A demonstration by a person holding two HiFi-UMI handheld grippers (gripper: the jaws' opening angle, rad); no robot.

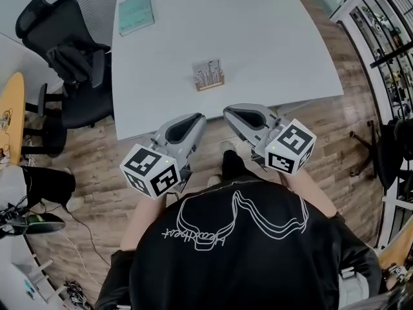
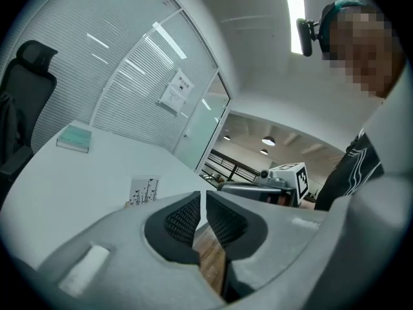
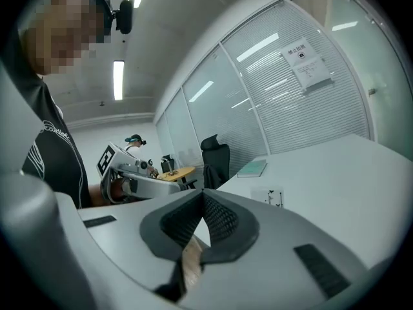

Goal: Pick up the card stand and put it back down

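The card stand (image 1: pixel 208 74), a small white printed card in a wooden base, stands upright on the white table (image 1: pixel 271 31), a little in from its near edge. It also shows small in the left gripper view (image 2: pixel 143 190) and in the right gripper view (image 3: pixel 273 197). Both grippers hang over the wooden floor just short of the table edge, pointing toward the stand and apart from it. My left gripper (image 1: pixel 193 119) (image 2: pixel 202 196) shows a slim gap between its pads with nothing in it. My right gripper (image 1: pixel 233 113) (image 3: pixel 202 194) is shut, pads meeting, empty.
A teal book (image 1: pixel 135 13) lies at the table's far left corner. A black office chair (image 1: pixel 64 57) stands left of the table and a round wooden table (image 1: pixel 11 115) further left. Dark shelving (image 1: pixel 387 37) lines the right side. Cables lie on the floor at lower left.
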